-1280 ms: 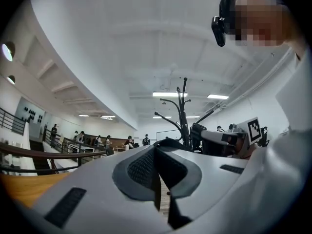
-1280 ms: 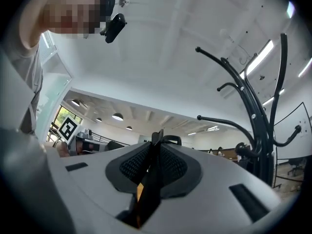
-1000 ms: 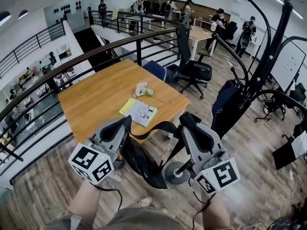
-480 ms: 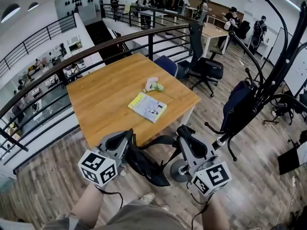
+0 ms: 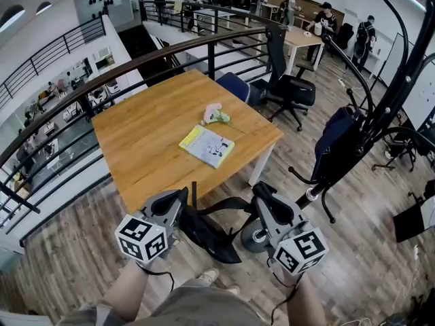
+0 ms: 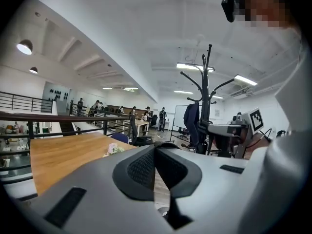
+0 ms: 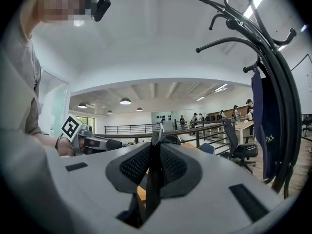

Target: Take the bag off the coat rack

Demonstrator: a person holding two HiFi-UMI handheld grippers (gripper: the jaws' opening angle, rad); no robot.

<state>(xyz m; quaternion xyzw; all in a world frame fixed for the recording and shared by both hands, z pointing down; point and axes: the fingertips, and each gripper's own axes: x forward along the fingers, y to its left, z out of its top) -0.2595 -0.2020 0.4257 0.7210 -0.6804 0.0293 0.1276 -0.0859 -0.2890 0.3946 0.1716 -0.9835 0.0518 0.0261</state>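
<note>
A black bag [image 5: 207,235] hangs low between my two grippers, clear of the coat rack [image 5: 401,80]. Its strap [image 5: 228,204] runs from one gripper to the other. My left gripper [image 5: 182,197] is shut, and the strap end sticks up beside its tip. My right gripper [image 5: 258,190] is shut on the strap [image 7: 152,189], which shows as a black band pinched between the pads. The left gripper view shows its jaws [image 6: 155,165] pressed together. The rack stands to the right with a dark blue garment [image 5: 333,145] on it, and its round base [image 5: 253,241] lies just behind the bag.
A wooden table [image 5: 149,134] stands ahead with a booklet [image 5: 206,145] and a small pink and green toy [image 5: 215,114]. A black railing [image 5: 102,80] runs behind it. An office chair [image 5: 289,87] stands beyond the table. People stand far off at the back.
Both grippers and the bag have come lower and nearer to my body, away from the rack's hooks. The strap stays held throughout.
</note>
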